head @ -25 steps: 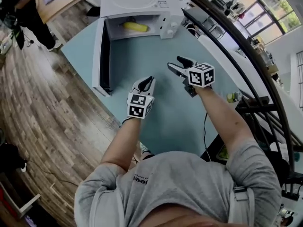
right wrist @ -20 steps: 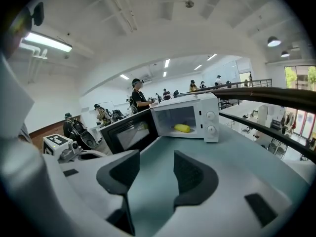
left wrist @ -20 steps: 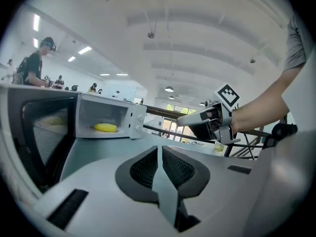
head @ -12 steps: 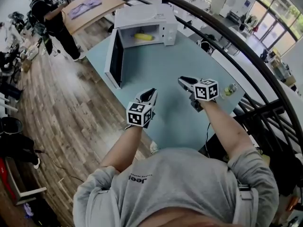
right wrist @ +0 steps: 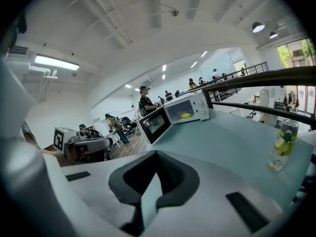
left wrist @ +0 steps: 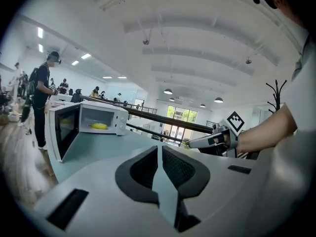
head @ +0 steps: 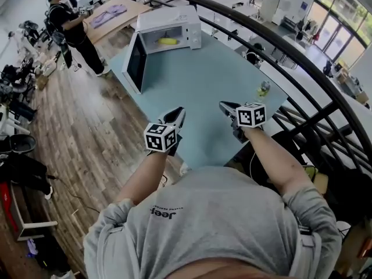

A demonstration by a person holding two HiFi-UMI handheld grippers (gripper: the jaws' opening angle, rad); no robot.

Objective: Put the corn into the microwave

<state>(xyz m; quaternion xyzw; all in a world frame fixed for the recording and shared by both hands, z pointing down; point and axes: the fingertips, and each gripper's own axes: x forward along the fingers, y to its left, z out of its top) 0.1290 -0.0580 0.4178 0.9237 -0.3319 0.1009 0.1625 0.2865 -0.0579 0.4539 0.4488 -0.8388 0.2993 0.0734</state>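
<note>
The microwave (head: 168,25) is white, its open door framing a dark window, and the corn (head: 168,40) inside is yellow. The table (head: 197,92) is a plain pale teal. The floor (head: 75,127) is brown wood in long planks. The left gripper (head: 178,113) is light grey; its cube (head: 160,137) is white with black square markers, and its pads (left wrist: 177,169) are black with a fine mesh pattern. The bottle (right wrist: 285,144) seems to carry a yellow-green label. The person's shirt (head: 215,225) is grey, and the railing (head: 279,45) is black.
</note>
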